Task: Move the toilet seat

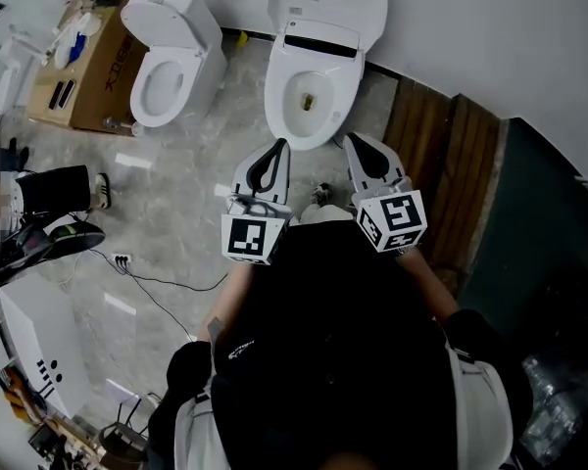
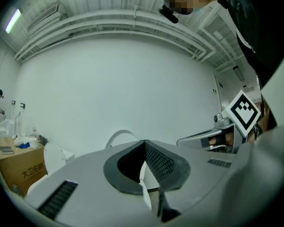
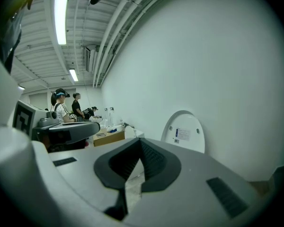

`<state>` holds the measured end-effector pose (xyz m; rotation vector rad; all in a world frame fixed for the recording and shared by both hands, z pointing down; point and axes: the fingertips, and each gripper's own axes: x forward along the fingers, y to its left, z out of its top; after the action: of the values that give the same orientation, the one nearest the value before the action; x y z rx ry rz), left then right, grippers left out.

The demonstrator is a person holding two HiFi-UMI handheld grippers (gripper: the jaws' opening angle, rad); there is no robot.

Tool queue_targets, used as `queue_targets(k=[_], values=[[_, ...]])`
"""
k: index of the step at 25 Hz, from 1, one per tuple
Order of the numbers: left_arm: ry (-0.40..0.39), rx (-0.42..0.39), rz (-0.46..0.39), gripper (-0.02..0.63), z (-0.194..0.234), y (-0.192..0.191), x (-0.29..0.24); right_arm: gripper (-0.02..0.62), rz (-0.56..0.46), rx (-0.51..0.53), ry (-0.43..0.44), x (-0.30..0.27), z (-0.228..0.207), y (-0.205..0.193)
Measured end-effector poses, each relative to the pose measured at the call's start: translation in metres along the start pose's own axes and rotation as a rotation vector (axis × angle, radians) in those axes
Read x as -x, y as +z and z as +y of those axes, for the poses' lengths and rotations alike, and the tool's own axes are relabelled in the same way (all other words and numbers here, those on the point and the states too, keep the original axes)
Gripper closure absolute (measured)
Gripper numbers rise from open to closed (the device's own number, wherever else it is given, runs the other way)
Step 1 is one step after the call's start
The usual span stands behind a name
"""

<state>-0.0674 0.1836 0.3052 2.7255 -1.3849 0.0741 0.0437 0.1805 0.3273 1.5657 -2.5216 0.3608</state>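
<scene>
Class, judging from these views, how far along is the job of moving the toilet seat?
Done: the lid stands raised against the wall, the bowl open; whether the seat ring is up with it cannot be told. In hand: nothing; the left gripper and right gripper are shut, empty, short of the bowl. Left: reach the seat ring and move it.

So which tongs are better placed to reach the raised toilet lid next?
Left, slightly. In the left gripper view the lid stands straight ahead of the left tongs; for the right tongs it sits off to one side. Both are shut and empty, so either must open first.
</scene>
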Motion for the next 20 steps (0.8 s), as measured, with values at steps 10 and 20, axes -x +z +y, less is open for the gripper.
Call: queue_targets(k=[10,20], values=[[-0.097,-0.011,0.005,0.597,0.022,0.001,-0.038,0.581,0.011,0.031,-0.049,-0.038,-0.007,0.008],[-0.223,0.015,0.052,0.597,0.078,-0.004,-0.074,0.581,0.096,0.050,-0.139,-0.091,-0.010,0.004]])
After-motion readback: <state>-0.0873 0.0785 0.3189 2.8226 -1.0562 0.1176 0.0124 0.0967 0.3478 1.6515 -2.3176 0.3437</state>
